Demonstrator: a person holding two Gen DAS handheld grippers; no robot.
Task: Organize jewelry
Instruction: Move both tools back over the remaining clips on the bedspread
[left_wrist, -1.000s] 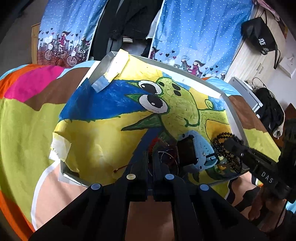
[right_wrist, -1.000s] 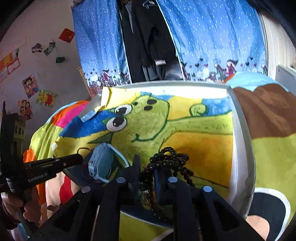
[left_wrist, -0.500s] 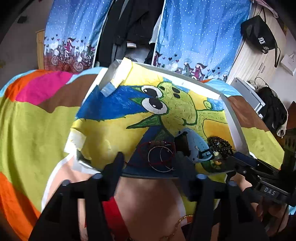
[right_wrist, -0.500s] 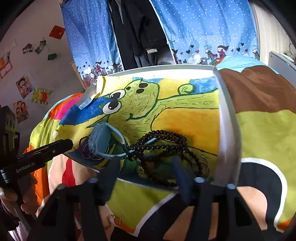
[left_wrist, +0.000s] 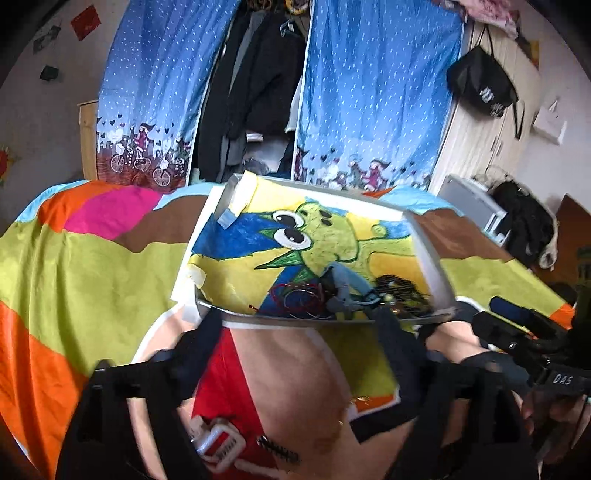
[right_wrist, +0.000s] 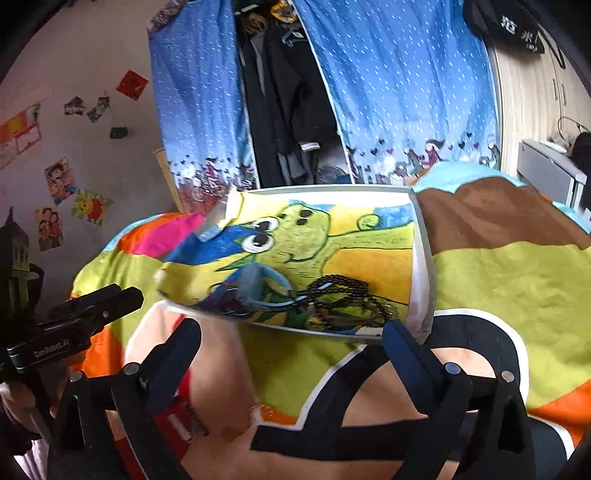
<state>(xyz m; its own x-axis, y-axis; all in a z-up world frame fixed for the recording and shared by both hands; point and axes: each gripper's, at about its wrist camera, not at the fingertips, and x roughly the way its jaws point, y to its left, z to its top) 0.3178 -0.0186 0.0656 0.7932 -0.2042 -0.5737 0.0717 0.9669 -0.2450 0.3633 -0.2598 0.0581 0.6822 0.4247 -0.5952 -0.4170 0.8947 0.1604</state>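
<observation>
Dark bead strand (right_wrist: 341, 291) tangled beside red cord (left_wrist: 291, 291) in tray (right_wrist: 424, 258)

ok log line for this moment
left tongs: open | right tongs: open | dark wooden bead strand: in white painted tray

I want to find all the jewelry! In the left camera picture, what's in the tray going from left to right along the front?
Red cord and wire rings → blue watch → dark bead necklace, all near the front edge of the tray.
</observation>
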